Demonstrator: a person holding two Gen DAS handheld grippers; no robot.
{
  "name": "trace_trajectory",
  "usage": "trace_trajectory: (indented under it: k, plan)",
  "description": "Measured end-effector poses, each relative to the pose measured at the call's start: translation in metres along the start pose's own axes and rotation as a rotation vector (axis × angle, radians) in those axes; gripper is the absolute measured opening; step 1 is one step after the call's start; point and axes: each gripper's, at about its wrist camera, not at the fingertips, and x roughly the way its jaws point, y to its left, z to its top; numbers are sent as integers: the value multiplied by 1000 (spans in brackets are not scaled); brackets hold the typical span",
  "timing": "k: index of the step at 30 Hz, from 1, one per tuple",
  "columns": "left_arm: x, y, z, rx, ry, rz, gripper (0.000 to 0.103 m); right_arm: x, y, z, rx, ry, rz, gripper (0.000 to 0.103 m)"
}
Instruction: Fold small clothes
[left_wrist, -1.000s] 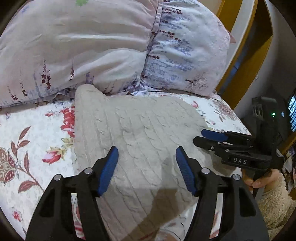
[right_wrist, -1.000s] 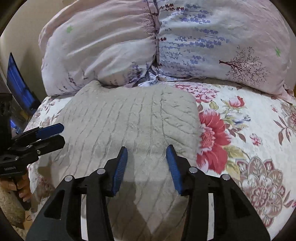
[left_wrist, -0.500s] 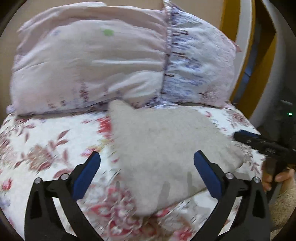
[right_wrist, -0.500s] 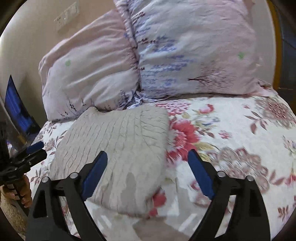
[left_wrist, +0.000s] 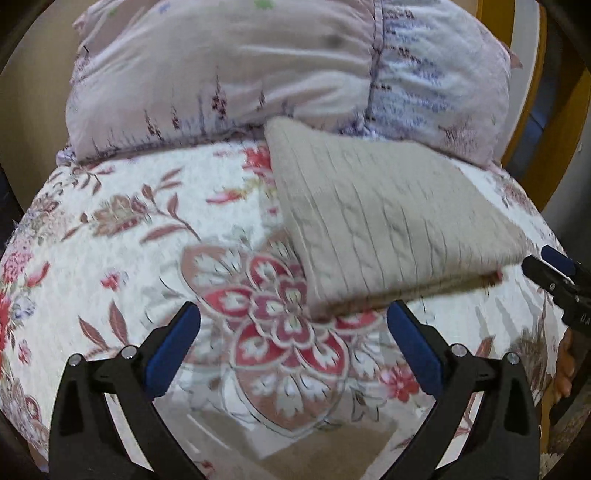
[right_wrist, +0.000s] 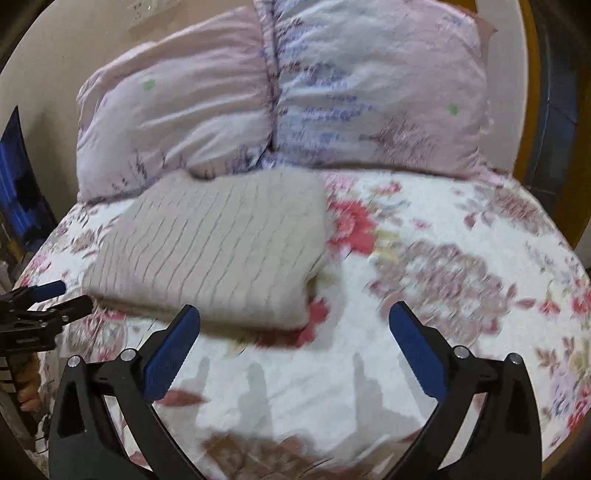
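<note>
Left wrist view
- Left tool (left_wrist: 293, 332): jaws have just been opening and now stand fully spread; nothing between them but the floral bedspread (left_wrist: 129, 258). No hold on anything.
- Folded knit garment (left_wrist: 388, 221): beige cable knit, lying flat on the bed, its far corner touching the 2 pillows (left_wrist: 240, 81) at the head edge. Its near folded edge lies just beyond the left tool's right finger.
- Right tool (left_wrist: 554, 273): only its tip shows at the right margin, near the garment's right corner, apart from it.
- Hand (left_wrist: 563, 369): partly visible under the right tool.

Right wrist view
- Right tool (right_wrist: 293, 332): jaws have just been opening, now fully spread and empty. The left pad overlaps the garment's near edge in the picture; contact cannot be told.
- Folded knit garment (right_wrist: 214, 251): a compact rectangle toward the bed's left side, layers stacked, near edge facing the tool.
- Left tool (right_wrist: 48, 299): seen at the left margin, just beside the garment's near left corner.
- Image quality: motion blur across the bedspread (right_wrist: 461, 266).

Risk assessment
- Status: fold appears complete; both tools released.
- Risk 1: a spread finger catching the near edge on withdrawal would drag the top layer and undo the fold.
- Risk 2: bulky knit may spring open by itself.
- Risk 3: the soft bed gives little support; pressing beside the garment could tilt the stack.
</note>
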Motion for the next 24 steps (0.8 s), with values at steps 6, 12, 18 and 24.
trace_trajectory:
  k: [6, 12, 18, 24]
  plan:
    - [10, -10, -4, 32, 37, 47, 101, 18, 11, -12, 44, 96, 13, 102]
    - [22, -17, -7, 67, 72, 106, 101, 30, 25, -19, 8, 144, -50, 102]
    - [26, -15, -7, 53, 87, 97, 101, 37, 29, -21, -9, 179, -71, 102]
    - [26, -15, -9, 49, 74, 89, 101, 40, 30, -22, -19, 182, -87, 102]
